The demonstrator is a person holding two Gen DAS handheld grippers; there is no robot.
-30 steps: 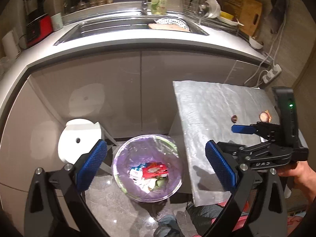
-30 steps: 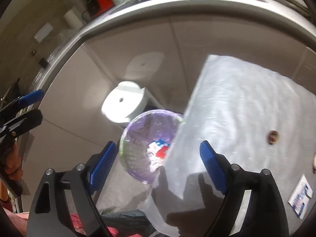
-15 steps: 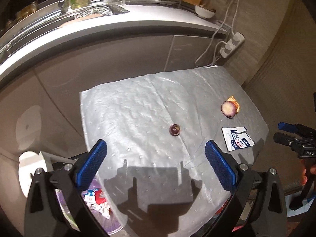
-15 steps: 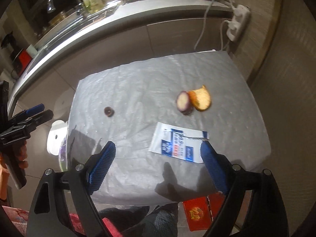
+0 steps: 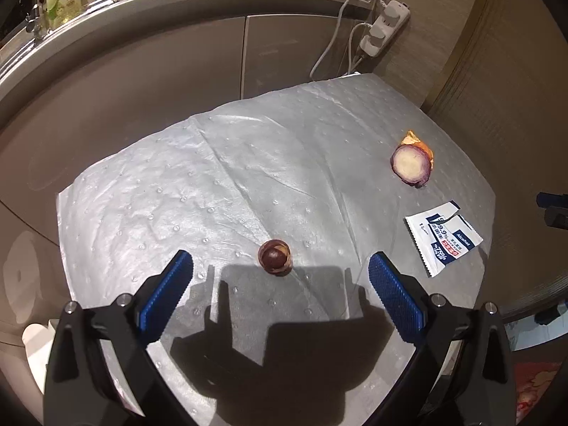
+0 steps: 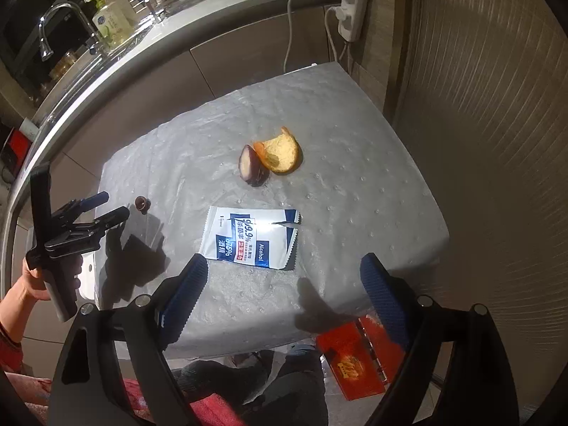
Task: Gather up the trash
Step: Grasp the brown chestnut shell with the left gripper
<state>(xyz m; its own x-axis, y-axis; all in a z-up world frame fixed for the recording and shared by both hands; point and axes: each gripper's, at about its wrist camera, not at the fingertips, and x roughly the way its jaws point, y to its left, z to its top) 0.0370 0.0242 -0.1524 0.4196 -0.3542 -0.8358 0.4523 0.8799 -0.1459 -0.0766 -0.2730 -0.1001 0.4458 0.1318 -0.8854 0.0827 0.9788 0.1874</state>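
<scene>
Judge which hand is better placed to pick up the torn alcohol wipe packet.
Right. The right gripper hangs open just short of the wipe packet; the left gripper faces the small brown shell instead.

Dim, warm indoor light falls from behind the cameras, casting hard dark shadows on the grey sheet [image 5: 284, 163]; fisheye edges bend and darken.

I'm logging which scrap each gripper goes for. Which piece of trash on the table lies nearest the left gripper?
The small brown chestnut-like shell, right ahead of the open left gripper. The onion slice, peel and wipe packet lie farther right.
</scene>
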